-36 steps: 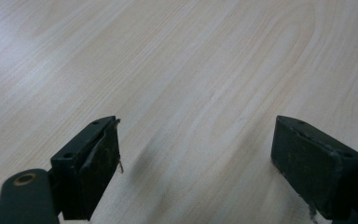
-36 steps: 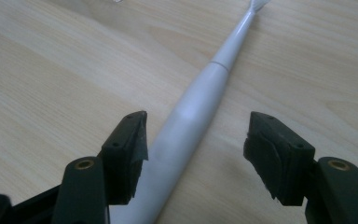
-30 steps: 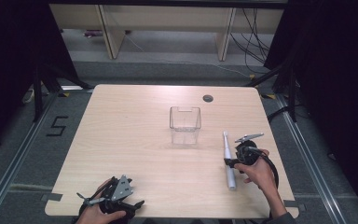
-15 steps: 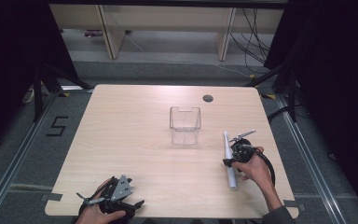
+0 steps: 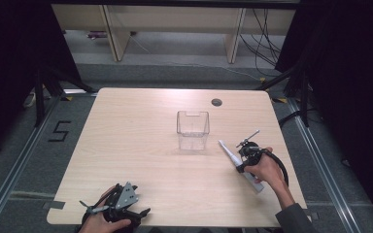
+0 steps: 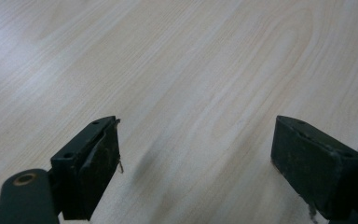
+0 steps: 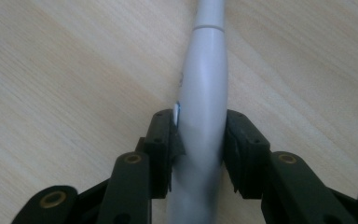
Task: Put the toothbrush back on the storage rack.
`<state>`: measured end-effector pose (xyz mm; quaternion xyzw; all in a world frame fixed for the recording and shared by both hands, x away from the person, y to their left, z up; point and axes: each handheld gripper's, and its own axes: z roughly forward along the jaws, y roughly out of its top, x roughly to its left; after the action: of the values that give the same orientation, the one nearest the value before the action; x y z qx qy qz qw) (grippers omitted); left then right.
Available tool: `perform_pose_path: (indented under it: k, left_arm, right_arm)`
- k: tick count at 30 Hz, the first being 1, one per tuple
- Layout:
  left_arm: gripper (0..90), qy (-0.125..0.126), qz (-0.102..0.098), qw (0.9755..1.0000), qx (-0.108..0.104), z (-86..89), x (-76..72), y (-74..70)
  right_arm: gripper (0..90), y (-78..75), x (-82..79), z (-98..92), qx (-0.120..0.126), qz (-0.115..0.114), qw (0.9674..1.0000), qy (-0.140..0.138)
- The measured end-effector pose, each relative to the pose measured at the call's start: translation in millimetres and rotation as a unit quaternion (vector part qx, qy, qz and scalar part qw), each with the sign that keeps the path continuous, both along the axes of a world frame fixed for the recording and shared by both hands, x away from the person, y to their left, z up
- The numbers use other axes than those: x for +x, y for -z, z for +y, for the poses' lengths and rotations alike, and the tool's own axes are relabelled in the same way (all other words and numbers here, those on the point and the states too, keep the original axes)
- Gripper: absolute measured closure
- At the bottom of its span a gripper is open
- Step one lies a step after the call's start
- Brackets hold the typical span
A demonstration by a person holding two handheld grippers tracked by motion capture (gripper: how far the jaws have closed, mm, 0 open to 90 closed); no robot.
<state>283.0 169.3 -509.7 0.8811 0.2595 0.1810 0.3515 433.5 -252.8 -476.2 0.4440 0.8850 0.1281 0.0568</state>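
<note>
We had the right gripper point(image 7: 199, 154) closing its fingers point(image 7: 161, 140) around the white toothbrush handle point(image 7: 204, 93) lying on the table point(image 5: 141, 145) near the clear container point(image 5: 193, 129). We judged centring before lifting mattered. The left gripper point(image 6: 196, 158) rested released.

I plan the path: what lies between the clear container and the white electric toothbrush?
Only bare tabletop in the high view, between container and toothbrush.

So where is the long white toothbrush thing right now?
In the high view the long white electric toothbrush lies on the pale wooden table at its right side, between the right gripper's jaws, right of the clear plastic box.
</note>
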Motion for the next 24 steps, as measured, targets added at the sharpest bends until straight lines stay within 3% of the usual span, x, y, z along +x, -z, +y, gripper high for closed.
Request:
perform_pose_path:
  k: [2, 5, 8, 17, 24]
  left_arm:
    - [15.1, 0.004, -0.001, 1.0000, 0.001, 0.0, 0.1, -0.3]
    - [15.1, 0.003, -0.002, 1.0000, 0.001, 0.2, 0.3, -0.2]
    - [15.1, 0.004, -0.001, 1.0000, 0.001, 0.2, 0.2, -0.4]
    - [15.1, 0.005, 0.000, 1.0000, 0.003, 0.2, 0.7, 0.1]
    - [15.1, 0.005, 0.000, 1.0000, 0.004, 0.2, 0.9, 0.3]
  right_arm:
    - [65.3, -1.0, 0.5, 1.3, -0.004, 0.009, 1.0000, 0.000]
    - [65.7, -2.1, 5.8, 5.1, -0.025, 0.019, 0.9992, -0.023]
    - [65.8, -2.6, 6.7, 6.8, -0.034, 0.029, 0.9988, -0.020]
    - [66.4, -4.0, 8.1, 3.7, -0.042, 0.034, 0.9977, -0.040]
    - [66.6, -13.7, 4.1, -5.3, -0.037, 0.017, 0.9985, -0.037]
